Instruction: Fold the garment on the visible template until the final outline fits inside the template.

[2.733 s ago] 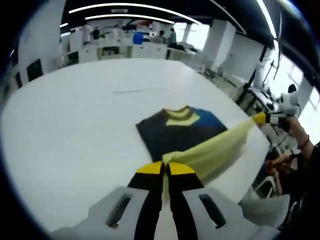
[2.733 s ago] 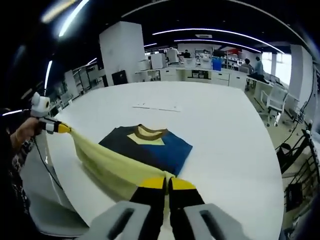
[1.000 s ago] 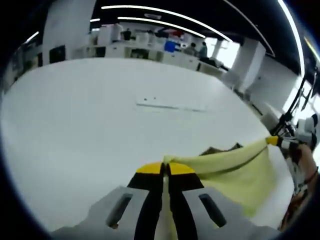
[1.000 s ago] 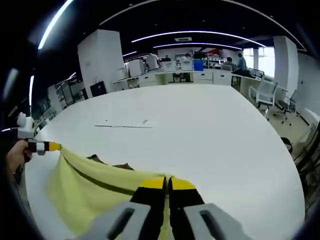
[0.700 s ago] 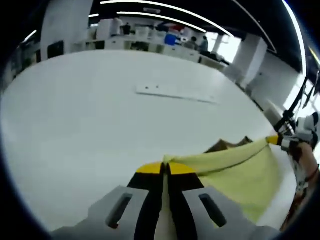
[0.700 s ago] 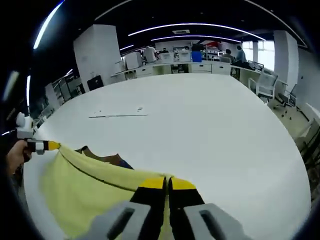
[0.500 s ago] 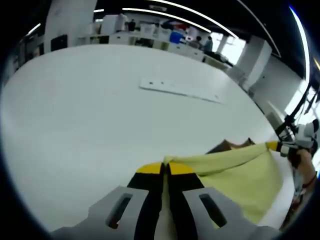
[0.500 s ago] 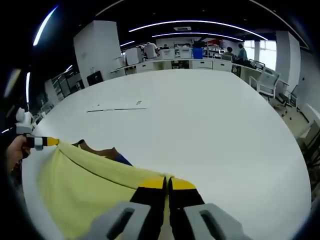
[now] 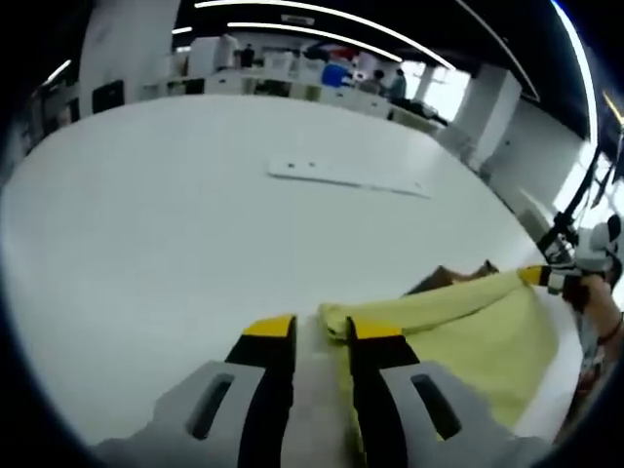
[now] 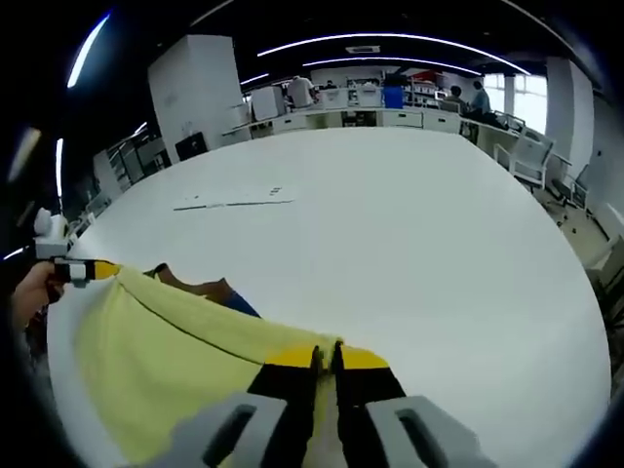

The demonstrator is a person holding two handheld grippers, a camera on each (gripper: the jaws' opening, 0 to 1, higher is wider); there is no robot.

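Left gripper (image 9: 322, 330): jaws parted a little, with a gap showing between the yellow tips. The garment (image 9: 458, 327) lies just ahead and to the right of them, its yellow hem corner bunched at the right jaw tip; I cannot tell whether it touches.

Right gripper (image 10: 326, 354): jaws closed tight on the garment's other hem corner. From there the yellow cloth runs ahead-left, and the brown collar (image 10: 200, 286) peeks out beyond the folded edge. The table (image 10: 409, 224) is white; a thin flat strip (image 10: 234, 204) lies far ahead. I cannot make out any template outline.

Risks from here, my judgement:
- One corner is free and the other pinched. Any pull on the right would drag the fold askew, leaving the far edge slanted.
- Lifting the right before opening would peel the yellow layer back off.
- The bunched left corner may stay rolled, bulging past the outline.
- The fold sits near the table edge on the person's side; a tug toward me could slide cloth off.
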